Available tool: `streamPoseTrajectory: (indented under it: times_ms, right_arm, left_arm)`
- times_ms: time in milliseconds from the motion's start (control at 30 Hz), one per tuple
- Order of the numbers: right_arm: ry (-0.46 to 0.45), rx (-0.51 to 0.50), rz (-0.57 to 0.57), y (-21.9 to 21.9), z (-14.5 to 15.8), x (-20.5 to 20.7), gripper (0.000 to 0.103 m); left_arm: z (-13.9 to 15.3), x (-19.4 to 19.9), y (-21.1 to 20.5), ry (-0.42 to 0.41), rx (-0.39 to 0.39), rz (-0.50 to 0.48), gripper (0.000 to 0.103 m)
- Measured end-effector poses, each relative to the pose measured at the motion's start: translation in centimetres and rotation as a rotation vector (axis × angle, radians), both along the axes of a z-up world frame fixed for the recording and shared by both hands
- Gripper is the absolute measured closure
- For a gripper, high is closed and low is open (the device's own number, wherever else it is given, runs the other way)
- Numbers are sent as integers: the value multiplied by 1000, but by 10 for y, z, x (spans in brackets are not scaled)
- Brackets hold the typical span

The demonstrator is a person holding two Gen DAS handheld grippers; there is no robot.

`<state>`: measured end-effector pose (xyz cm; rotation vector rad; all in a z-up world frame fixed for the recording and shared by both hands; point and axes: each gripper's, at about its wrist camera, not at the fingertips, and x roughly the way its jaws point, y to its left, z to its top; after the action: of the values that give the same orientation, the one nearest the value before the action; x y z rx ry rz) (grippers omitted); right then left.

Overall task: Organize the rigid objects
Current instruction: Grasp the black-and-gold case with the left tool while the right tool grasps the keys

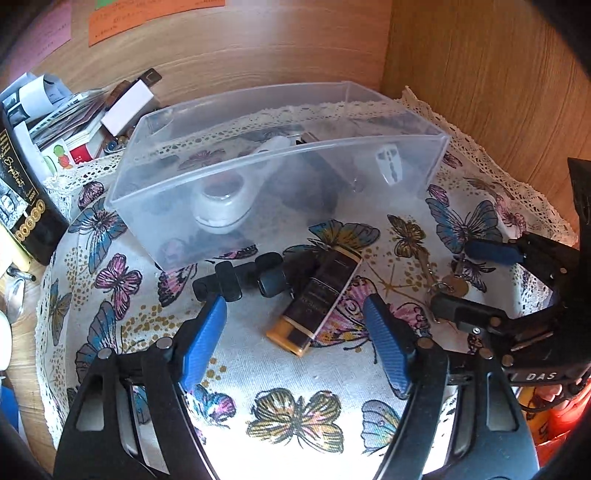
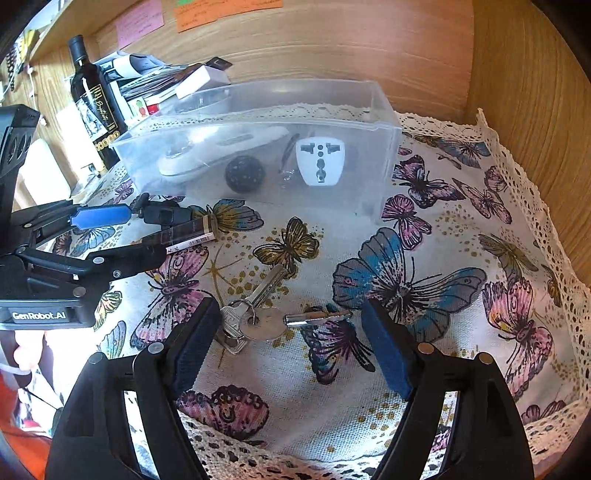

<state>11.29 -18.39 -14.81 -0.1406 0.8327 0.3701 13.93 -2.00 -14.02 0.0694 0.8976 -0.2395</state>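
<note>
A clear plastic box (image 1: 424, 162) (image 2: 384, 122) stands on the butterfly cloth (image 1: 288, 373) (image 2: 424, 236). Inside lie a white handheld device (image 1: 225, 206) (image 2: 221, 147), a white plug adapter (image 2: 320, 161) (image 1: 388, 162) and a dark round object (image 2: 244, 173). In front of the box lie a dark brown slim box (image 1: 319, 297) (image 2: 184, 233) and a black mini tripod (image 1: 240, 277). My left gripper (image 1: 295, 325) (image 2: 110, 236) is open around the slim box. A bunch of keys (image 2: 258, 314) (image 1: 448, 282) lies between the open fingers of my right gripper (image 2: 288, 332) (image 1: 472, 277).
A dark wine bottle (image 2: 92, 99) (image 1: 22, 199) and a pile of papers and small boxes (image 1: 77, 118) (image 2: 162, 81) stand at the left. Wooden walls (image 1: 480, 92) (image 2: 517, 74) close the back and right. Coloured notes (image 2: 221, 11) hang on the back wall.
</note>
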Motion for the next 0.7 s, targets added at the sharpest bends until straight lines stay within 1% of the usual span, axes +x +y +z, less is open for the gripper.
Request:
streamPoseTrajectory:
  times_ms: [67, 133, 200, 267, 333, 400, 433, 467, 600, 700]
  right_arm:
    - [-8, -8, 1, -2, 0, -1, 38]
    - [-8, 4, -4, -6, 1, -1, 44]
    - [-3, 24, -3, -8, 1, 0, 44]
    - [-16, 15, -5, -6, 0, -2, 44]
    - [-22, 11, -8, -4, 1, -3, 44]
    - [-22, 20, -9, -6, 1, -3, 44]
    - [-23, 21, -13, -7, 1, -3, 44]
    - [-26, 20, -16, -8, 2, -3, 44]
    - [-30, 25, -32, -15, 3, -3, 45]
    - [-34, 31, -42, -19, 4, -2, 45]
  left_arm:
    - [0, -2, 2, 10, -7, -1, 34]
    - [-2, -5, 3, 24, -13, -6, 39]
    - [-4, -8, 2, 37, -15, -18, 43]
    - [-7, -9, -1, 46, -7, -27, 48]
    - [-8, -10, -5, 47, 1, -33, 50]
    - [-6, -8, -8, 56, -15, -55, 55]
    - [-5, -7, -11, 64, -27, -69, 61]
    - [-4, -6, -13, 70, -38, -88, 62]
    - [-3, -1, -28, 55, -12, -123, 62]
    - [-7, 7, -36, 44, 10, -131, 63]
